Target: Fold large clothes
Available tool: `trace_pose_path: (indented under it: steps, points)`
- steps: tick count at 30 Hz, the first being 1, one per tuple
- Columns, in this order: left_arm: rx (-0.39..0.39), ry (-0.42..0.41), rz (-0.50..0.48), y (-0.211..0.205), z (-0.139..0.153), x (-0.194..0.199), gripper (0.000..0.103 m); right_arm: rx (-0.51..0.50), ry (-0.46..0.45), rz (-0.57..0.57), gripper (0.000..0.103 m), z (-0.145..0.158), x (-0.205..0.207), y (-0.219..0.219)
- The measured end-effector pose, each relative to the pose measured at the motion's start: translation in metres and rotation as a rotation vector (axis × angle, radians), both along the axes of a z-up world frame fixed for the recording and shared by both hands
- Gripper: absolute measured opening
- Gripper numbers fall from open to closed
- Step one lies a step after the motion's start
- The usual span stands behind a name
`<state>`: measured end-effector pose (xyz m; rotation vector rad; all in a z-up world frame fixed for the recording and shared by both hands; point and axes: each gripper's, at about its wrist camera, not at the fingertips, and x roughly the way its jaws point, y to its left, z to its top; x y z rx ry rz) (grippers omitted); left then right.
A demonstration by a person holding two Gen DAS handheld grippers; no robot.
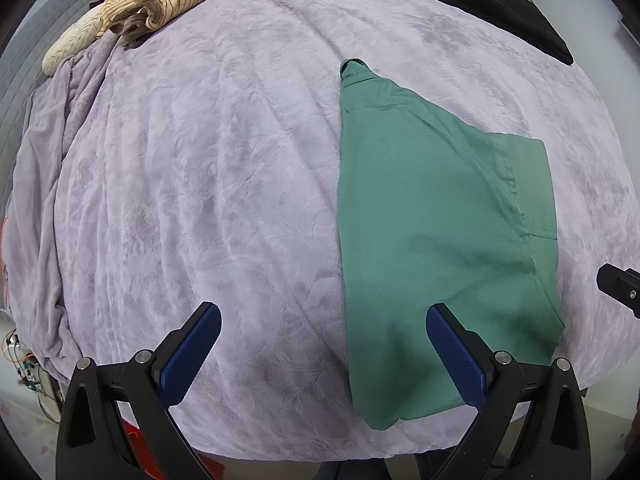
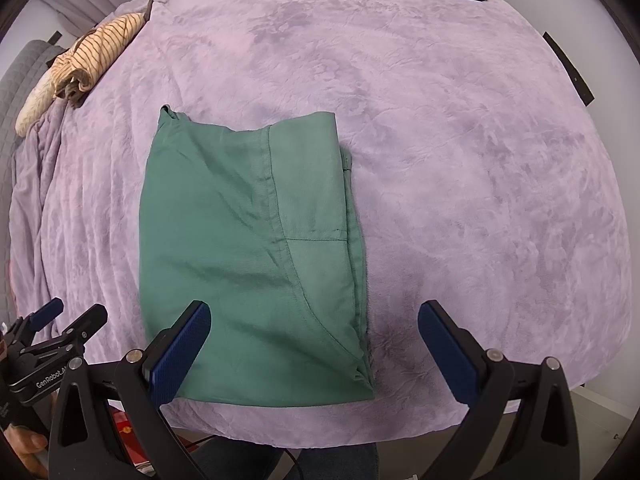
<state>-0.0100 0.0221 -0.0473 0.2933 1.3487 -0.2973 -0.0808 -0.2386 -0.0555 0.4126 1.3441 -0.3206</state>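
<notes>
Right wrist view: green garment [image 2: 248, 256] lies folded flat on lilac blanket [image 2: 480, 160], right gripper [image 2: 314, 344] and left gripper [image 1: 324, 344] spread, empty, likely poised for another fold.

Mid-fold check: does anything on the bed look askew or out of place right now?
The green garment lies fairly flat, but a collar-like bit sticks out at its far left corner. A striped garment sits crumpled at the bed's far left edge, unfolded. Both tools are open, holding nothing.
</notes>
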Motion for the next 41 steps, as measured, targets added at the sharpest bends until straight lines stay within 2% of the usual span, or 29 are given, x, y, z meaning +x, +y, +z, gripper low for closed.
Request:
trace_pose_path:
  steps: [30, 41]
  points:
    - [0.017, -0.003, 0.018, 0.0015, -0.0002, -0.0024, 0.103, 0.000, 0.001, 0.010, 0.103, 0.0015, 0.0004, 0.0041]
    - [-0.001, -0.016, 0.021, 0.0007, 0.0026, -0.0056, 0.103, 0.006, 0.001, 0.011, 0.103, -0.0013, -0.0059, 0.0075]
